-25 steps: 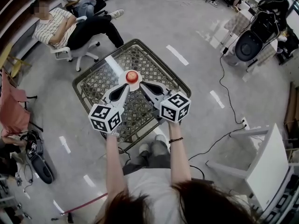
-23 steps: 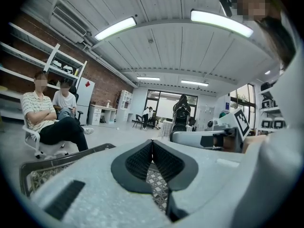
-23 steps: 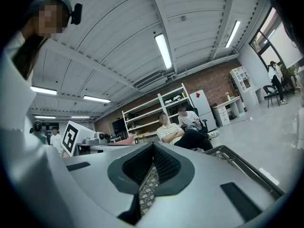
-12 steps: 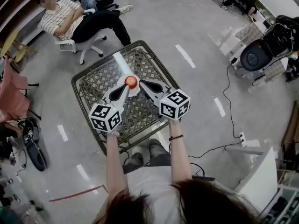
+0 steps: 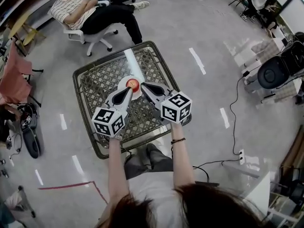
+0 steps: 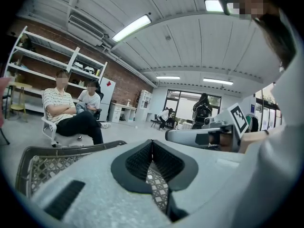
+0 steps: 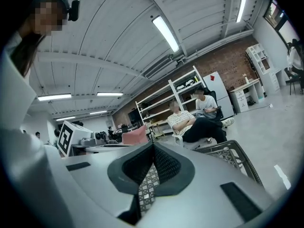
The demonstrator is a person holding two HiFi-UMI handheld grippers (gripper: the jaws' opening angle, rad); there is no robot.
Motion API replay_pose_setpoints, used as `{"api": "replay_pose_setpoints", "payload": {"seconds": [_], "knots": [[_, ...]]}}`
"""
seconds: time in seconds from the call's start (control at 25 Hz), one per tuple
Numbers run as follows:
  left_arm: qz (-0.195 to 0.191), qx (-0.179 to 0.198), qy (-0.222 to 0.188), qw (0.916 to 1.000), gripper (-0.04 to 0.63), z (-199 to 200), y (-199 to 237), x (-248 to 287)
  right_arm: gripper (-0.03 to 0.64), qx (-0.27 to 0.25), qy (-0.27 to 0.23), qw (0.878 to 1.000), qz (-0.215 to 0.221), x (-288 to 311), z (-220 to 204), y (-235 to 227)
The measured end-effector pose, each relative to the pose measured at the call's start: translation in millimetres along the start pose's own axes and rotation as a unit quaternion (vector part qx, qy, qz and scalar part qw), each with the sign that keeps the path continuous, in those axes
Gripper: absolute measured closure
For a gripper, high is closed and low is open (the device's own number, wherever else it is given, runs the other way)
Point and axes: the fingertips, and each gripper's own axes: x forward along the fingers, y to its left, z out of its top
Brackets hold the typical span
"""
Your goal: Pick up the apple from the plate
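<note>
A red apple [image 5: 134, 84] sits on a small white plate [image 5: 125, 82] in the middle of a lattice-top table [image 5: 95, 82]. My left gripper [image 5: 129, 89] points at the apple from the near left, its tip just short of it. My right gripper [image 5: 142, 85] points in from the near right, its tip beside the apple. Both are shut with nothing between the jaws, whose tips meet in the left gripper view [image 6: 152, 141] and the right gripper view [image 7: 153, 144]. Neither gripper view shows the apple. The lattice shows through the gaps behind the tips.
A seated person [image 5: 80, 6] on a white office chair is beyond the table's far left corner. A pink chair [image 5: 14, 80] stands at the left. Cables [image 5: 232, 122] run over the floor at the right, near a dark round object [image 5: 278, 72].
Both grippers have edged forward and a little down, so their tips stand closer to the apple. The apple stays on the plate. The head view has shifted.
</note>
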Motion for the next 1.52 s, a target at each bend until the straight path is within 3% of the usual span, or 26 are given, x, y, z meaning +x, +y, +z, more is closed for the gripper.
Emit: {"api": "replay_pose_setpoints", "payload": {"seconds": [0.24, 0.44, 0.6, 0.92, 1.52], "knots": [[0.013, -0.014, -0.010, 0.9998, 0.584, -14, -1, 3, 0.607, 0.005, 0.013, 1.000, 0.017, 7, -13, -10], [0.055, -0.007, -0.018, 0.9983, 0.584, -19, 15, 4, 0.607, 0.020, 0.023, 0.999, 0.019, 17, -28, -15], [0.064, 0.000, 0.006, 0.9979, 0.584, -36, 26, 8, 0.607, 0.030, 0.027, 0.999, 0.016, 25, -41, -24], [0.072, -0.021, 0.025, 0.9968, 0.584, -67, 46, 15, 0.607, 0.023, 0.059, 0.998, 0.015, 39, -72, -42], [0.072, -0.015, 0.082, 0.9939, 0.584, -119, 67, 38, 0.607, 0.041, 0.068, 0.997, 0.004, 50, -115, -71]]}}
